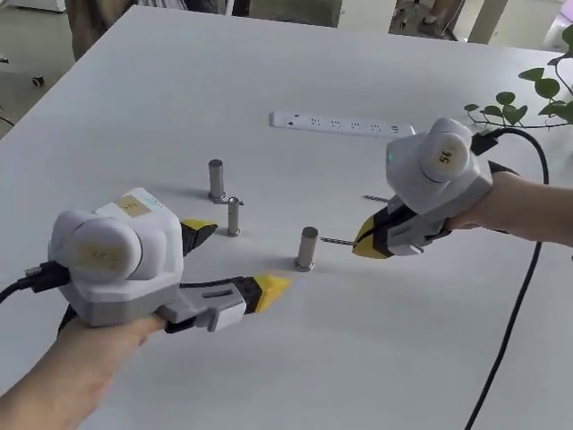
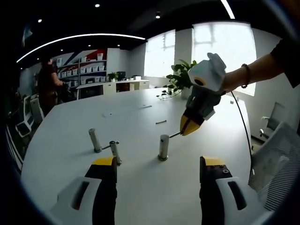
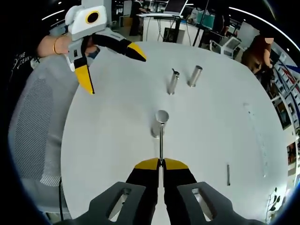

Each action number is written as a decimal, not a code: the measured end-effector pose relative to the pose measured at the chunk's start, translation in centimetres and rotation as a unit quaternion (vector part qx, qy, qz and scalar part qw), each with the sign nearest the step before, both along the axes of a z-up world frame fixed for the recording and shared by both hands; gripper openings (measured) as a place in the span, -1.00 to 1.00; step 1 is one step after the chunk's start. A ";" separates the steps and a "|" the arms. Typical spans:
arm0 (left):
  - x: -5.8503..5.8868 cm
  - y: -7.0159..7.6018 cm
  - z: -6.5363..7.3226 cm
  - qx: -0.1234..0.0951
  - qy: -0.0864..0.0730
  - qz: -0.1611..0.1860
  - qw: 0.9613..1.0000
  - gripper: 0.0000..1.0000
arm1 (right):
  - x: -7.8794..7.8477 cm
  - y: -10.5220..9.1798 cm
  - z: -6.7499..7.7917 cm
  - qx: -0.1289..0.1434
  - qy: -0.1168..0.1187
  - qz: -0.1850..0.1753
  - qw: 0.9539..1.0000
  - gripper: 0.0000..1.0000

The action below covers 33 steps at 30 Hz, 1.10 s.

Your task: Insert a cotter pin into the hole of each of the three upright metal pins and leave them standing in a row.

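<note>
Three upright metal pins stand on the white table: the far pin (image 1: 216,179), the middle pin (image 1: 234,217) with a cotter pin through its top, and the near pin (image 1: 307,248). My right gripper (image 1: 367,244) is shut on a cotter pin (image 1: 336,240), held level with its tip just short of the near pin's upper end. In the right gripper view the cotter pin (image 3: 161,140) points straight at the near pin (image 3: 161,123). My left gripper (image 1: 235,260) stands open, left of the near pin (image 2: 163,146), holding nothing.
A loose cotter pin (image 1: 374,198) lies on the table behind the right gripper. A white power strip (image 1: 345,124) lies farther back. A plant (image 1: 537,94) stands at the right edge, and a black cable (image 1: 515,322) trails from the right gripper.
</note>
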State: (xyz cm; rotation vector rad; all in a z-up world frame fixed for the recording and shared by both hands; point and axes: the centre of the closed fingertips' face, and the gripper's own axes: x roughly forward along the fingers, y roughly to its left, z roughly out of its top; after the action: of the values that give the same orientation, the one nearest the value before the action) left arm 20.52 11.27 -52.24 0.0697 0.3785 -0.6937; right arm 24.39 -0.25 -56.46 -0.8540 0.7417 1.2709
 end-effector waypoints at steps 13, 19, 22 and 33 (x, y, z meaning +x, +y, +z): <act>0.4 0.3 -0.3 0.012 -0.004 0.007 1.000 0.76 | 0.6 0.3 0.0 -0.002 -0.001 0.008 1.000 -1.00; 0.6 0.6 -0.2 0.011 -0.002 0.014 1.000 0.82 | 0.9 0.2 -0.1 -0.006 -0.003 0.014 1.000 -1.00; 0.7 0.7 -0.2 0.009 0.000 0.015 1.000 0.83 | 0.7 0.3 0.2 -0.006 -0.006 0.017 1.000 -1.00; 0.6 0.6 -0.2 0.010 0.000 0.011 1.000 0.83 | 0.5 0.3 0.5 -0.008 -0.015 0.033 0.999 -1.00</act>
State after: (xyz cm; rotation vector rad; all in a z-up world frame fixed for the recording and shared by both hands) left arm 21.15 11.89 -52.44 0.0847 0.3866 -0.6673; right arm 24.86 0.09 -55.97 -0.9162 0.7050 1.3094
